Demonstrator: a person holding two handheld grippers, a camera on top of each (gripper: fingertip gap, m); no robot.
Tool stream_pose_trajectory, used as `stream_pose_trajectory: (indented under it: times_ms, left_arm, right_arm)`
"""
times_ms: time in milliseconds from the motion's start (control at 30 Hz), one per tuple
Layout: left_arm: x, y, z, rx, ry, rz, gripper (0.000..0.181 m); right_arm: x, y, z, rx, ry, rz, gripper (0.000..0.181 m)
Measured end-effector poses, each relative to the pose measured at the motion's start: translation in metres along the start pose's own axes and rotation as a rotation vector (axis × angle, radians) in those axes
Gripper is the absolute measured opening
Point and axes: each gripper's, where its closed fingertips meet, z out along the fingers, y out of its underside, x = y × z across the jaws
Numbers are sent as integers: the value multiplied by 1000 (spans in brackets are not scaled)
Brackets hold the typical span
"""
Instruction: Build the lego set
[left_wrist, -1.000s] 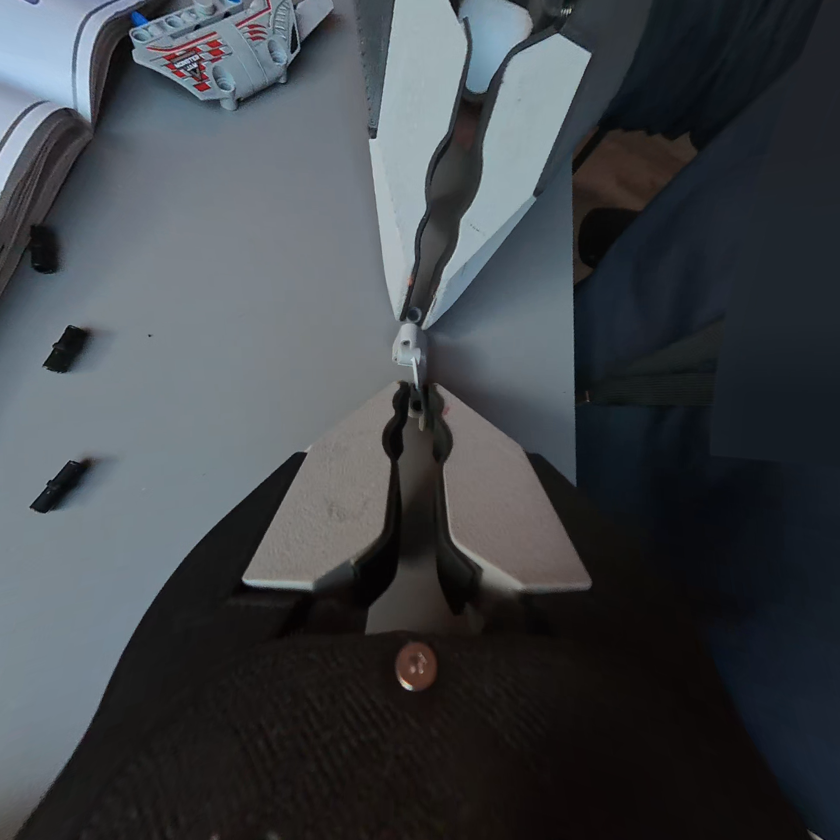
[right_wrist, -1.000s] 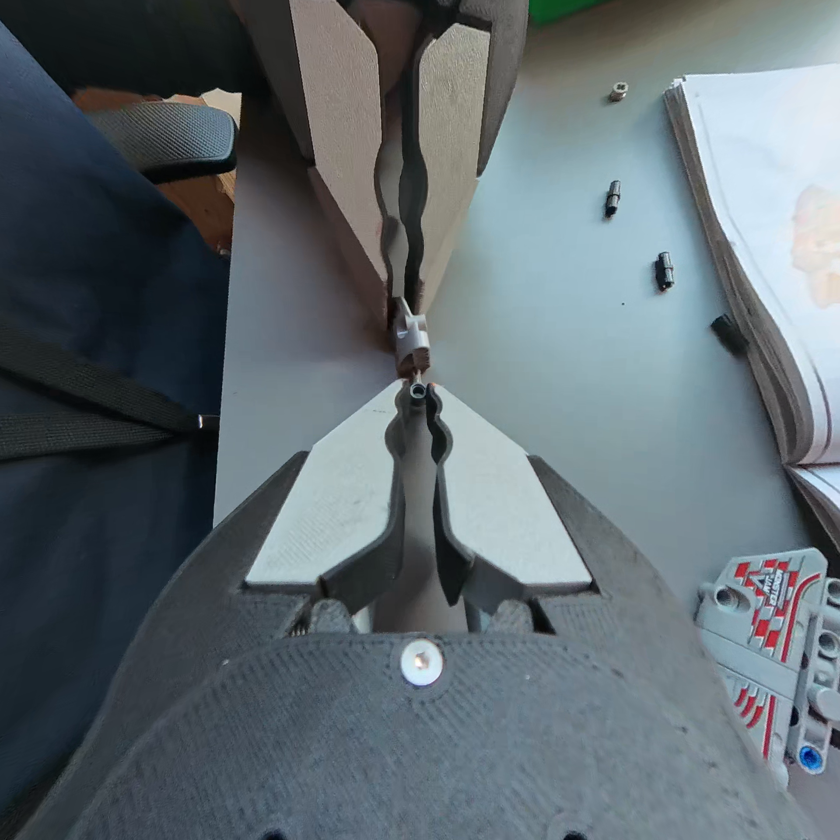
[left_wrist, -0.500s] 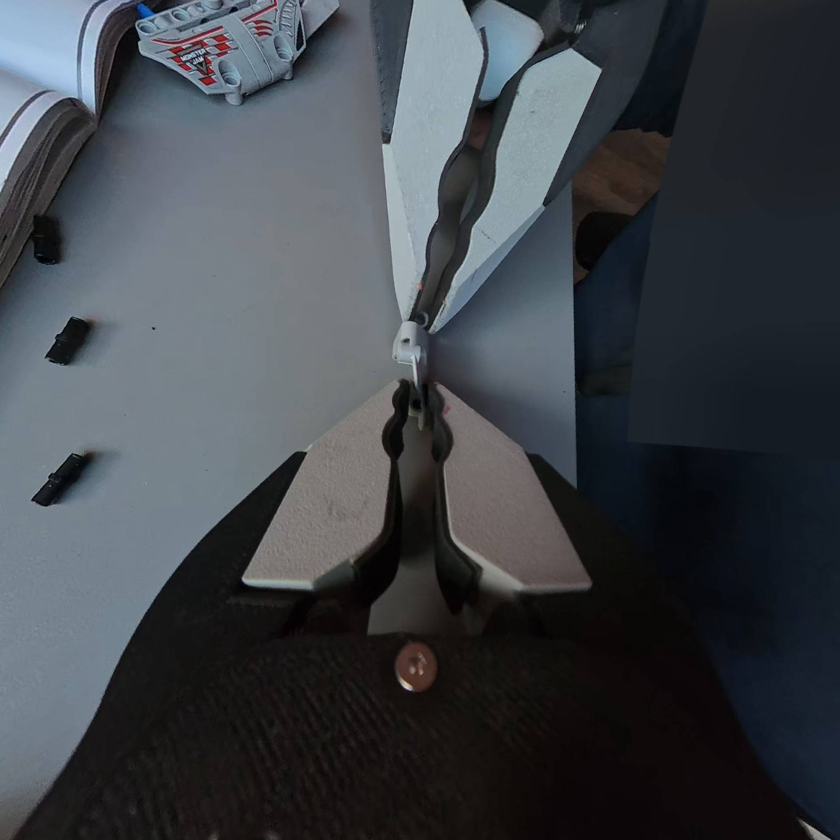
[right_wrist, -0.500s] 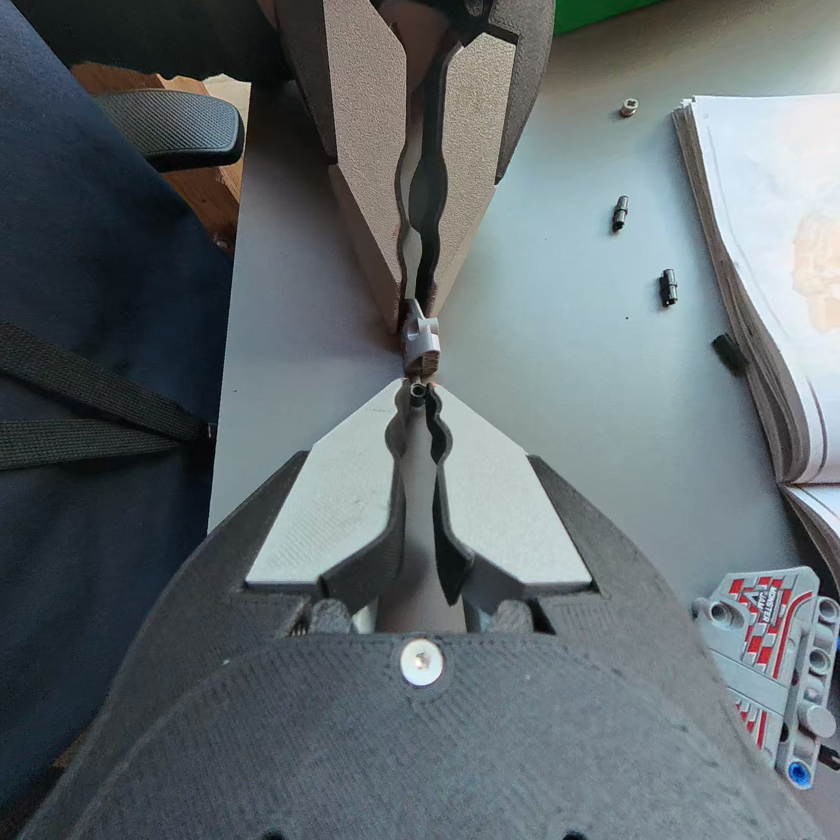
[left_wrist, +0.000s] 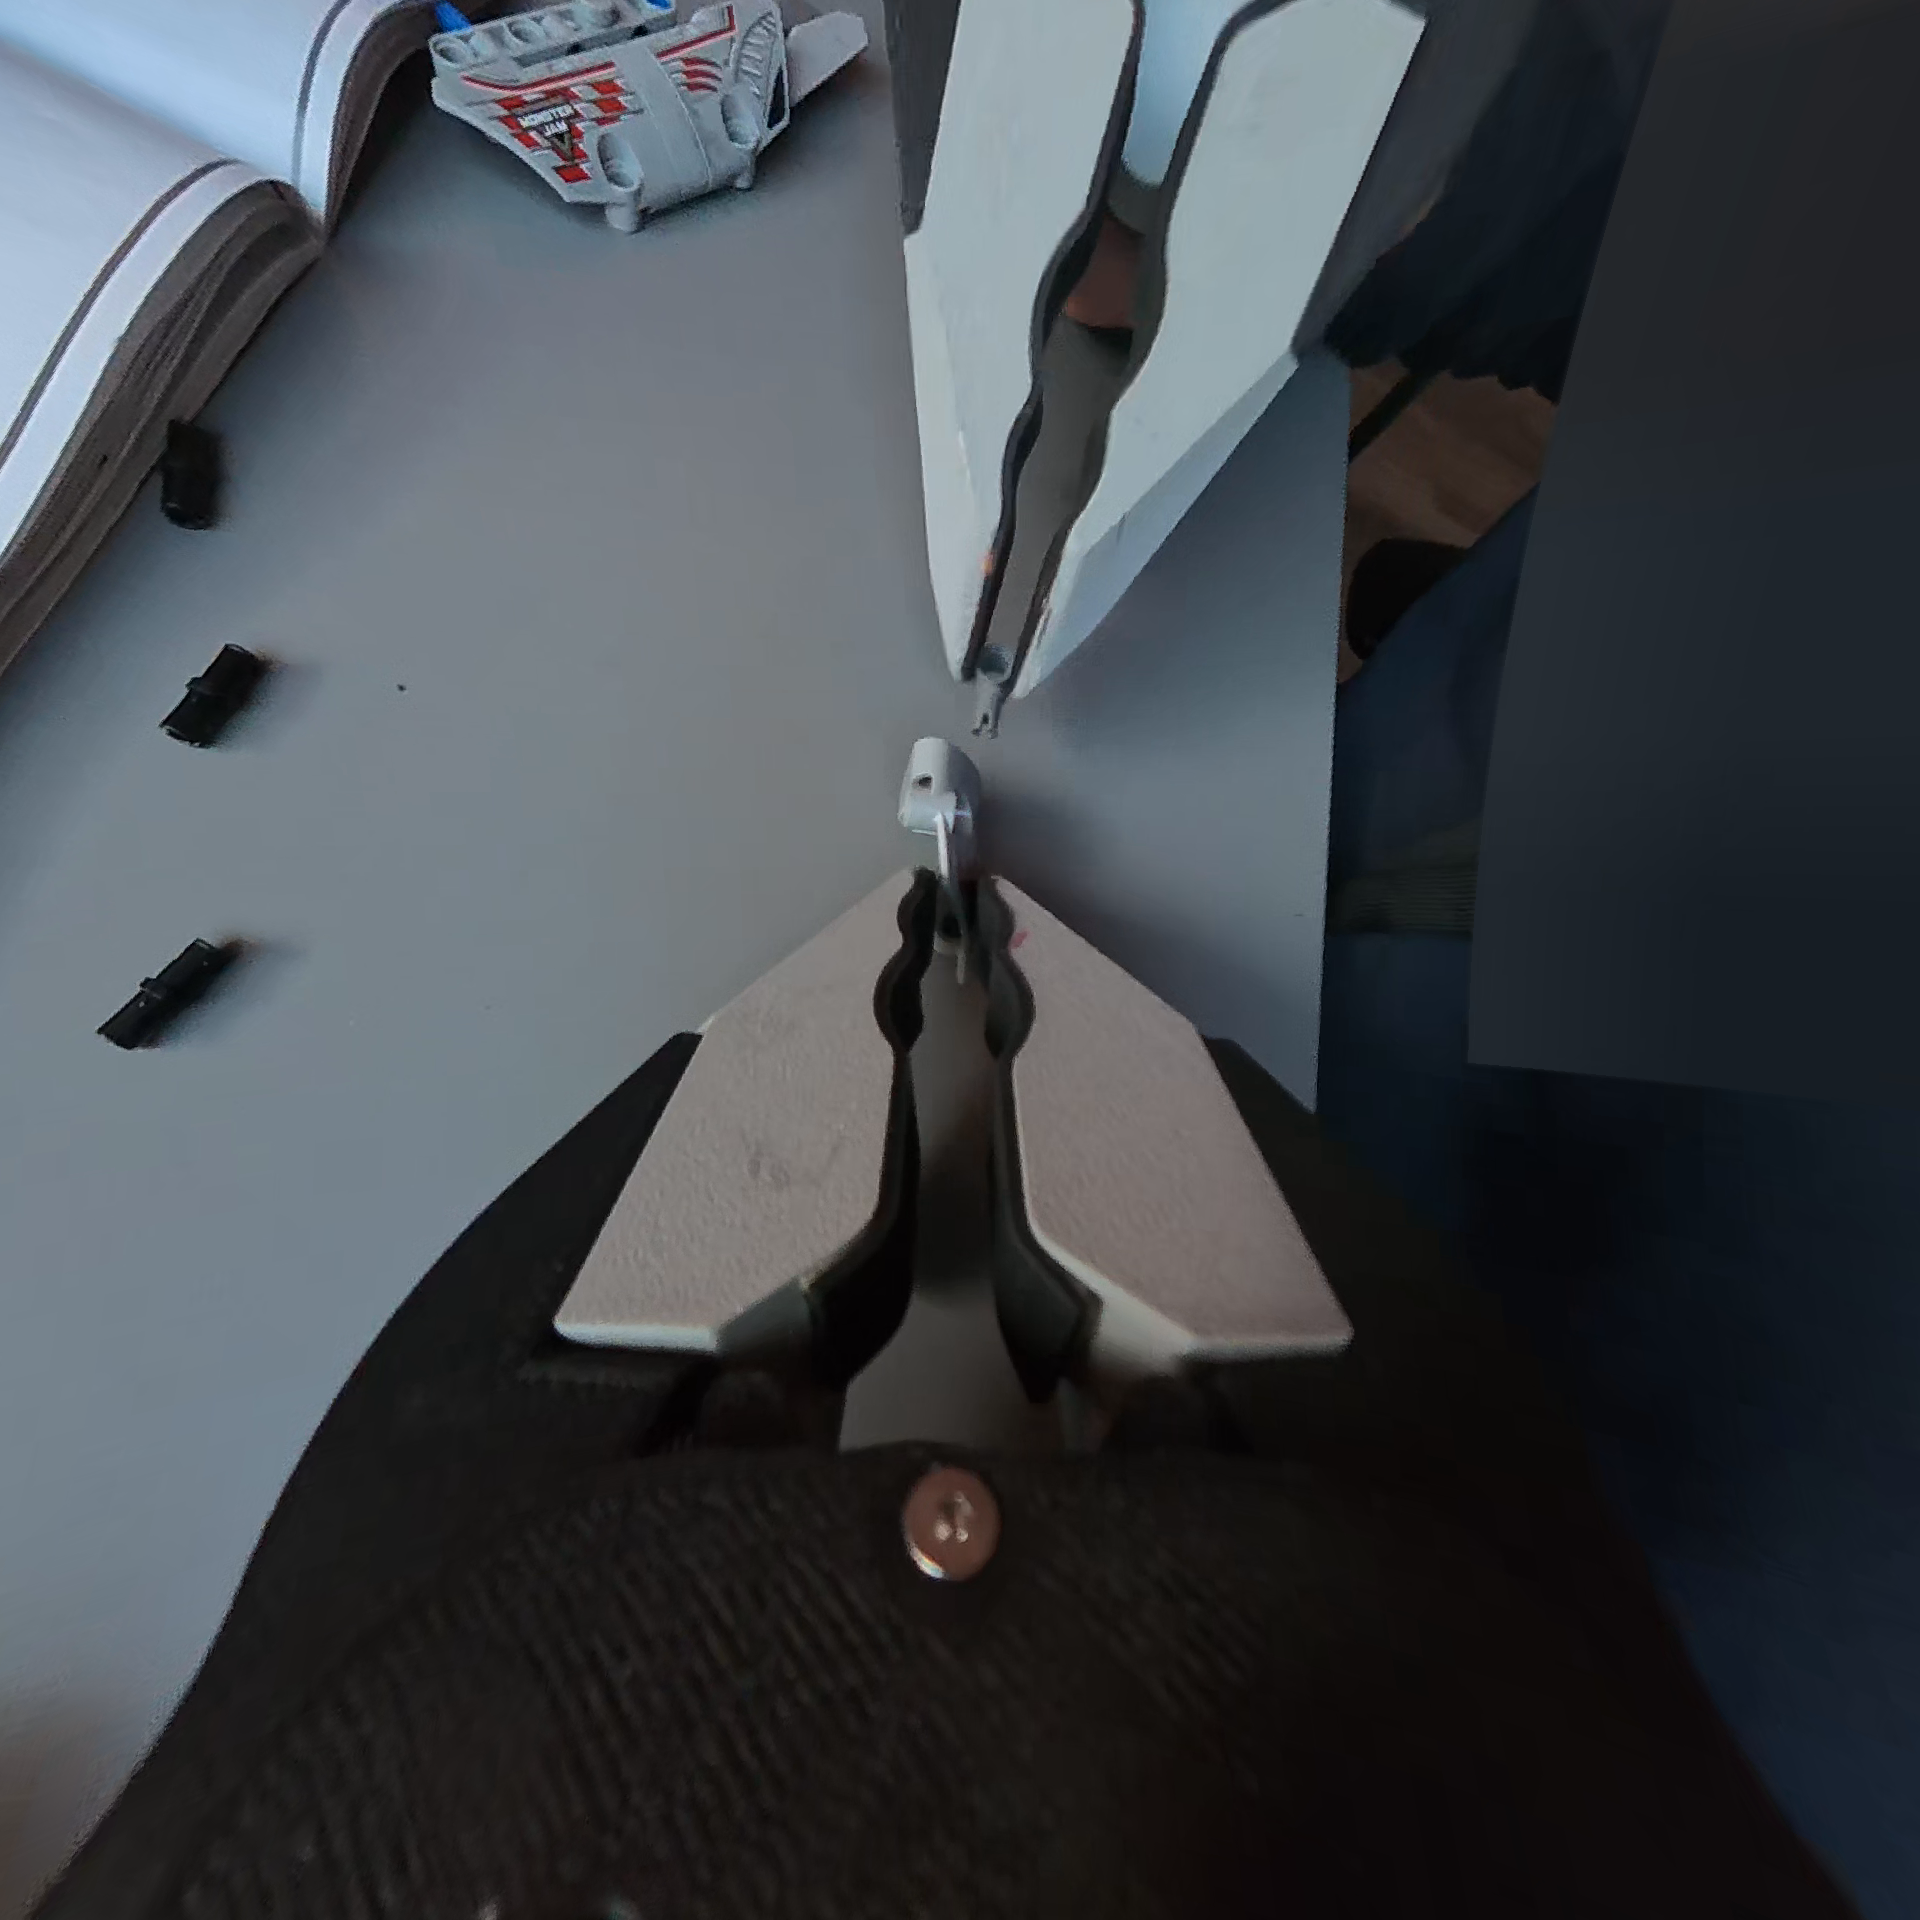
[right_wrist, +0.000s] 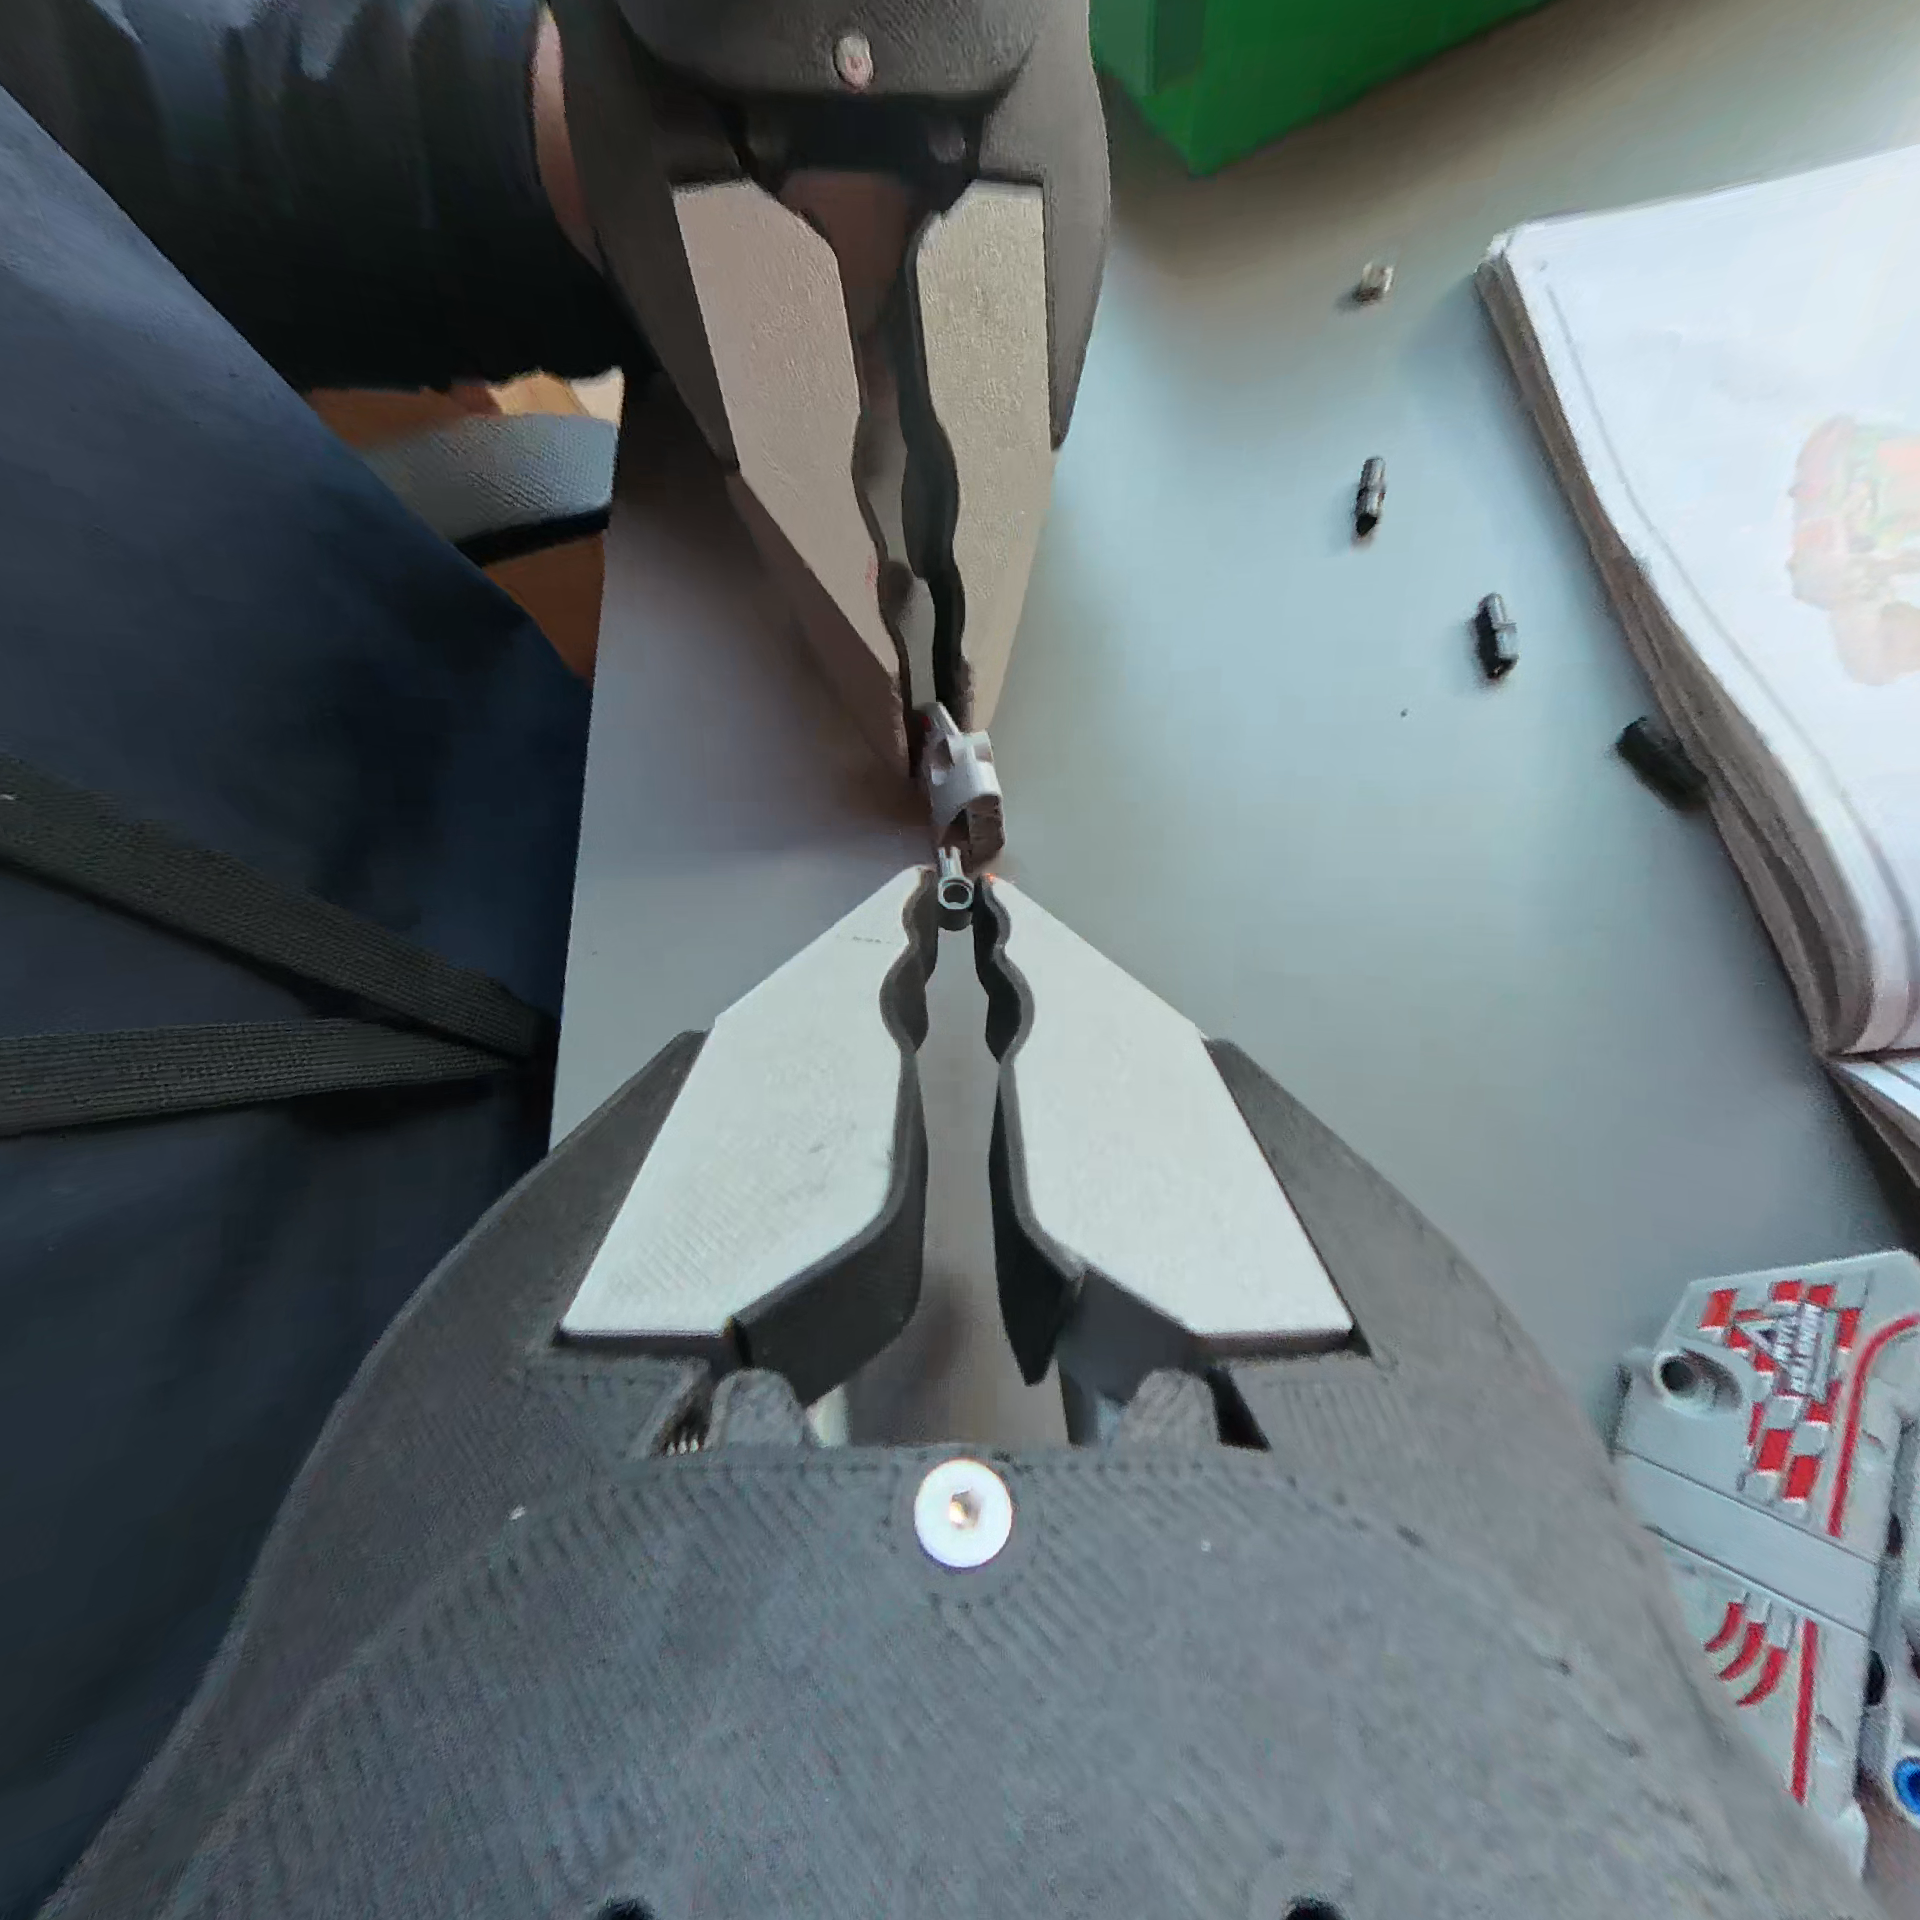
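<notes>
Pin-fitting is the step: left gripper (left_wrist: 951, 904) pinches a grey connector (left_wrist: 938, 787), right gripper (right_wrist: 954, 891) pinches a small grey pin (right_wrist: 951, 881), tips just apart above the tabletop (left_wrist: 582, 582) edge; next, I judge, comes aligning pin with hole and pressing.

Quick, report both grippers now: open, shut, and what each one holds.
Left gripper: shut on the light grey connector.
Right gripper: shut on the small grey pin, pin and connector not joined.
</notes>
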Motion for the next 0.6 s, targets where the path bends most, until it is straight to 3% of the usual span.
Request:
stream_pose_trajectory:
  times_ms: [200, 600]
  left_arm:
    - [0, 2, -2, 11, -32, -19, 5]
    - [0, 3, -2, 16, -39, -30, 5]
  right_arm:
    - [10, 8, 9, -76, -10, 129, 3]
    - [4, 6, 15, -88, 1, 76, 3]
